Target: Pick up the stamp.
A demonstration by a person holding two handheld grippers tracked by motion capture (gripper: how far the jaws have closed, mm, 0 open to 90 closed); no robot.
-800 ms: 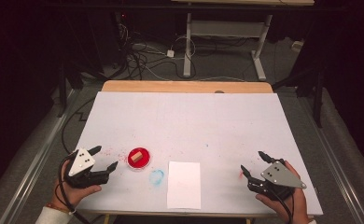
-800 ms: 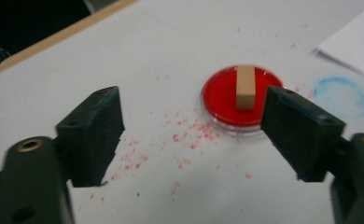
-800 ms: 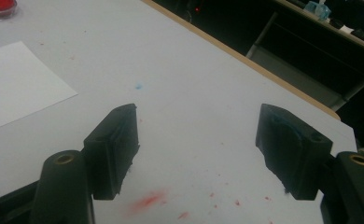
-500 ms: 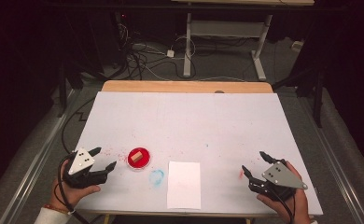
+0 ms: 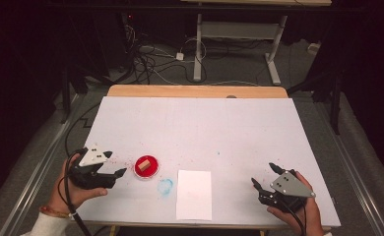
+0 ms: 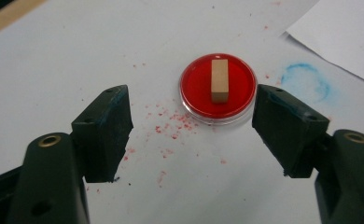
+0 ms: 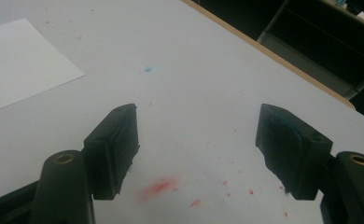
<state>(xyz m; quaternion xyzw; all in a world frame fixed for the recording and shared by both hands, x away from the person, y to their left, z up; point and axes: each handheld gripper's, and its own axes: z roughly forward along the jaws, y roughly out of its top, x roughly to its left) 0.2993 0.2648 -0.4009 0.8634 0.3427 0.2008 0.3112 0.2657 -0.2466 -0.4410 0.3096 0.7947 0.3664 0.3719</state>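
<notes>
Where the one white bench (image 5: 195, 123) spreads, one sheet of white paper (image 5: 194, 194) lies near its front edge. Two grippers flank it: the left gripper (image 5: 116, 163) and right gripper (image 5: 265, 175), jaws of both spread wide and holding nothing. One red dish (image 5: 146, 166) (just ahead of the left jaws) carries one small wooden block (image 6: 220, 80).

A white sheet of paper (image 5: 194, 194) lies flat near the table's (image 5: 239, 128) front edge, about midway along it; a smudged blue ring (image 5: 165, 186) marks the surface just left of it, red specks (image 6: 171, 126) scattered farther left
</notes>
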